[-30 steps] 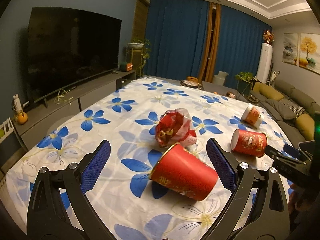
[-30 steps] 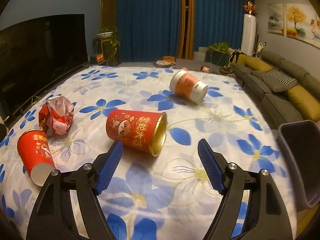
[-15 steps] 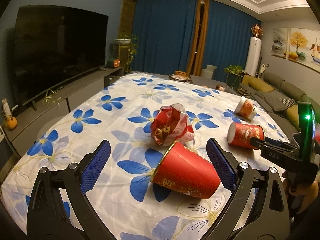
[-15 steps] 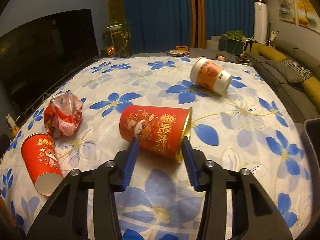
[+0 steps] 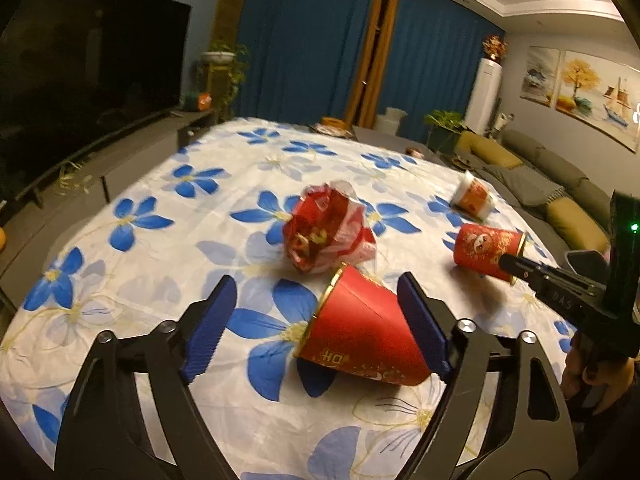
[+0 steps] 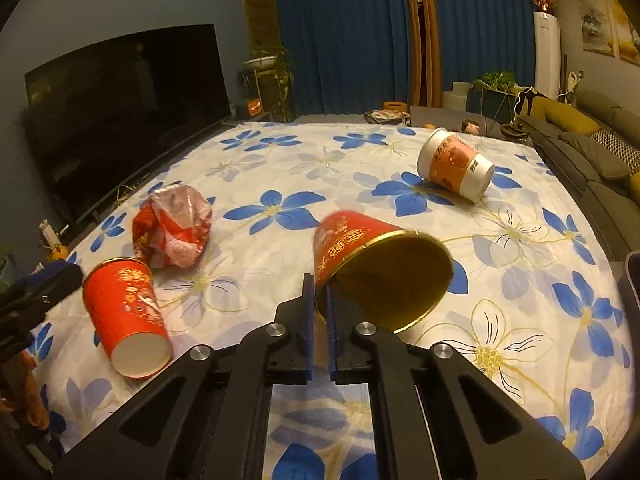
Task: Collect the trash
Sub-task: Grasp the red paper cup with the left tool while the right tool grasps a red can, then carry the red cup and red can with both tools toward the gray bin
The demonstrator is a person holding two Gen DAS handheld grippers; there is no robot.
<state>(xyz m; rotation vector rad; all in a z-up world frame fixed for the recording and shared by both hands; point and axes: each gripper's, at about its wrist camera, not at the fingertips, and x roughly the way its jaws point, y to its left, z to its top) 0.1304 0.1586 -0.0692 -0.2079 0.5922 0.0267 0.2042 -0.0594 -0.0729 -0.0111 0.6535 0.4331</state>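
A red paper cup (image 5: 360, 336) lies on its side on the flowered cloth (image 5: 168, 248), between the jaws of my left gripper (image 5: 316, 278). Those jaws are closing: the right pad (image 5: 420, 316) is against the cup's wall, while the left pad stands well clear of it. My right gripper (image 6: 318, 300) is shut on the rim of a second red cup (image 6: 352, 236) with a gold inside, tipped up toward the camera. A crumpled red wrapper (image 5: 324, 236) lies just beyond the left cup. Farther back, a white and orange cup (image 6: 454, 164) lies on its side.
A large dark television (image 6: 120, 112) on a low cabinet runs along the left of the table. A sofa (image 5: 560, 184) lines the right side. A dark bin's edge (image 6: 634, 276) shows at the right of the right wrist view. A hand (image 5: 600, 372) holds the right gripper.
The right jaws have come together on the gold-lined cup's rim and tipped it up. The left jaws have narrowed around the other cup, and that gripper has moved forward a little.
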